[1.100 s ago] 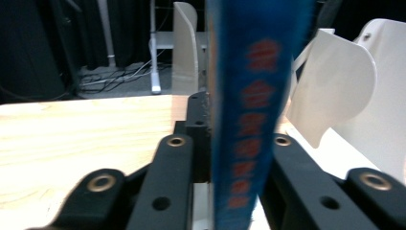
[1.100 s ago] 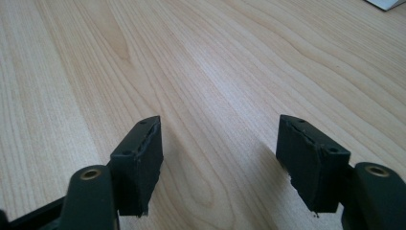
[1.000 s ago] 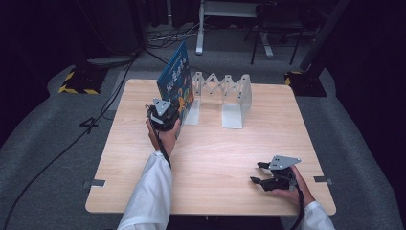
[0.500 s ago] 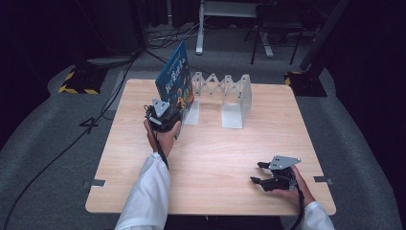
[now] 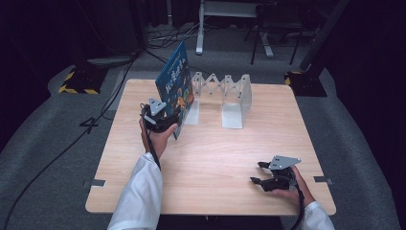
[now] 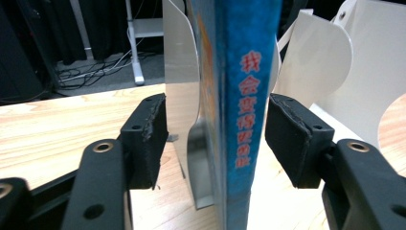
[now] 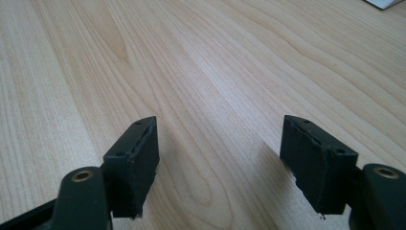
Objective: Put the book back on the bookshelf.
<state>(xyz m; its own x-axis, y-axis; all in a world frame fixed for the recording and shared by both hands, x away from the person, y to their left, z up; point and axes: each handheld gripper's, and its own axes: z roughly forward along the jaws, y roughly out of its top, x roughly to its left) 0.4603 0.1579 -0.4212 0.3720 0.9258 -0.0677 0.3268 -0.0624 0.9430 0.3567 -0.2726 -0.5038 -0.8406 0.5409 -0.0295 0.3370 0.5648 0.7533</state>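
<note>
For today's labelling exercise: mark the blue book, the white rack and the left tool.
blue book (image 6: 242,96), left gripper view, its spine.
white rack (image 5: 233,96), high view, right end panel.
left tool (image 6: 215,139), left gripper view, between its pads.

Right claw (image 7: 218,165) low over the pale wood-grain surface (image 7: 191,62), two black jaws spread wide apart, nothing between them; worn pads (image 7: 143,158) face inward, white corner of something at top right edge
</note>
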